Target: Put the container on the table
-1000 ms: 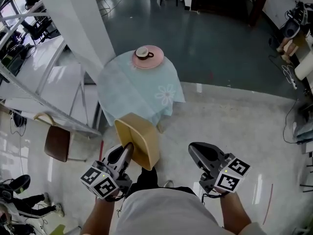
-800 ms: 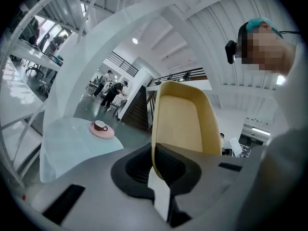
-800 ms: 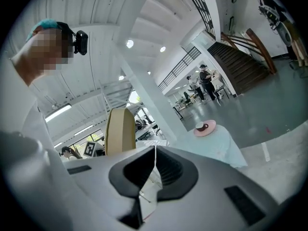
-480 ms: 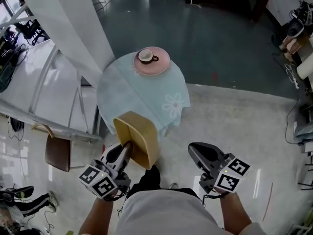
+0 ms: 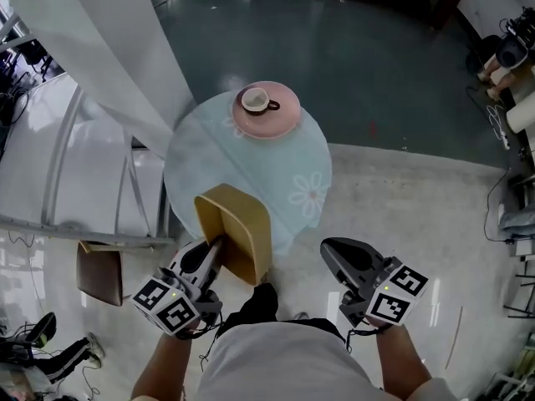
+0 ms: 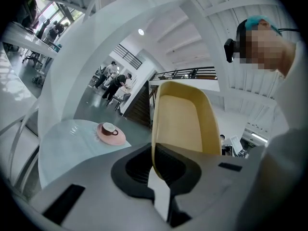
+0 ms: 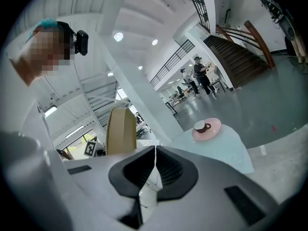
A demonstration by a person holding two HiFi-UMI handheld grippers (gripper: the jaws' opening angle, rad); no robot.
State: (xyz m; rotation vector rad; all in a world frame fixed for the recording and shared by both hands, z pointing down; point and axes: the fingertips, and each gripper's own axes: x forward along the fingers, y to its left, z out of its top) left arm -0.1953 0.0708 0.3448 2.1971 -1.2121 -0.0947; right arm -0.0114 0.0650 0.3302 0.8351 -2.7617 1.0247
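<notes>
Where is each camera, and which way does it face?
Head view: on the person's head, looking steeply down at the table; torso, forearms, left hand-held gripper and right hand-held gripper show.
Left gripper view: rides that gripper, looks along jaws shut on the yellow container toward the table; the person's head shows.
Right gripper view: along shut, empty jaws toward the table; head shows.
Shared: all see container, table, pink plate, cup.

Tan container (image 5: 236, 232): shallow, rounded corners, empty; rim pinched in my left gripper (image 5: 217, 251), tipped on edge, over near edge of round pale-blue table (image 5: 242, 161)
</notes>
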